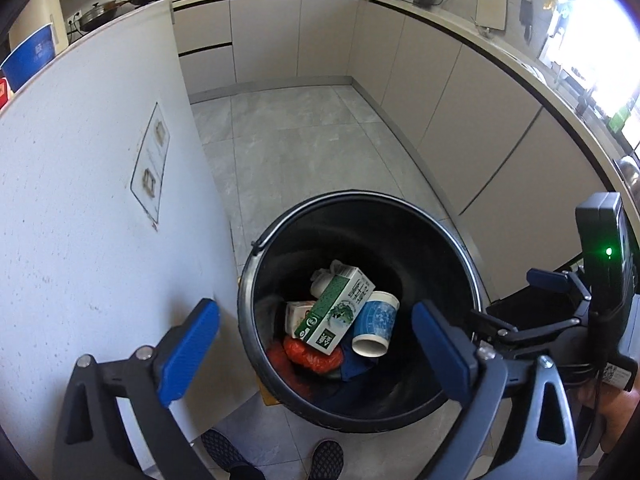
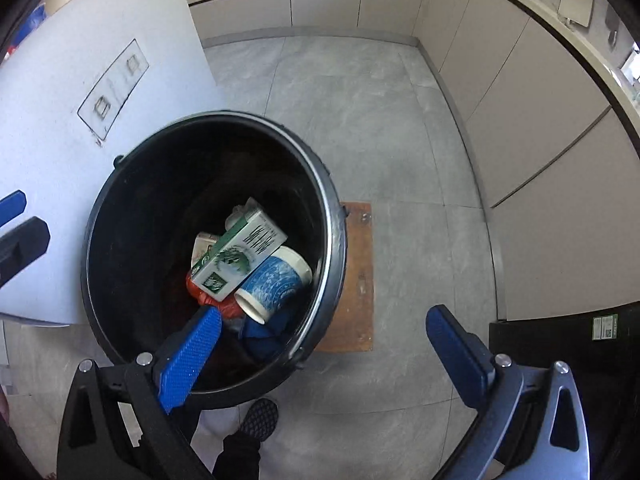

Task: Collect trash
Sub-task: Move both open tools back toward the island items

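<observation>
Black bin (image 1: 360, 216) on grey floor tiles, beside a white panel (image 1: 100, 160); green-and-white carton (image 1: 340, 308), blue-patterned cup (image 1: 376, 330) and red wrapper (image 1: 312, 354) lying at the bottom, carton resting on cup. Left gripper (image 1: 316, 354) above the rim, fingers spread wide, nothing between; right gripper (image 2: 324, 354) likewise spread and empty, one pad (image 2: 192, 354) over the bin mouth, the other over bare floor. Risks, as judged: knocking the rim and tipping the bin; clashing the two grippers, close together here; leaving stray trash elsewhere, out of view.
</observation>
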`<action>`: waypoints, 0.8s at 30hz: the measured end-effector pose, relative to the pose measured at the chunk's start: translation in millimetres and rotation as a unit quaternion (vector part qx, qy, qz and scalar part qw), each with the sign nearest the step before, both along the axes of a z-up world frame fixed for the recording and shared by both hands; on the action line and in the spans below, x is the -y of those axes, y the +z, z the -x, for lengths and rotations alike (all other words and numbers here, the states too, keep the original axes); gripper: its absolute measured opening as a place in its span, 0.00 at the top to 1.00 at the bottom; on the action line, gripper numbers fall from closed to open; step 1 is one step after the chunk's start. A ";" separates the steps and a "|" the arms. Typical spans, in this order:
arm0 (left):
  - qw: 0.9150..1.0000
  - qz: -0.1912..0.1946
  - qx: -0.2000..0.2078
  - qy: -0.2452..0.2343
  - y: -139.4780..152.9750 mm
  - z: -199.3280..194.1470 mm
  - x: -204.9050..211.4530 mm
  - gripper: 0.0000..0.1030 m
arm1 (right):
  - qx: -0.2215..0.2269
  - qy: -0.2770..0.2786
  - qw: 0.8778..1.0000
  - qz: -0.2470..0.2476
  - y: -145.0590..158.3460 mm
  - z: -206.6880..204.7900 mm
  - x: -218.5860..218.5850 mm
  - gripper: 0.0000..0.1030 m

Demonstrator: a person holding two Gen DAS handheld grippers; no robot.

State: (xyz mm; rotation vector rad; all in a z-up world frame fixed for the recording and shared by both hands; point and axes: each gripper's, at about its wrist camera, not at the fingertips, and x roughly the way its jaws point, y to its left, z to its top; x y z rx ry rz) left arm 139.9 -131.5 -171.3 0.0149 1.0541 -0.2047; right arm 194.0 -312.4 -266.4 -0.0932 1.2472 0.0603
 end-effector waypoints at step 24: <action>0.999 0.012 0.046 0.004 44.0 -6.0 -19.8 0.04 | 0.064 -0.009 0.998 0.005 64.8 -3.3 -16.2 0.00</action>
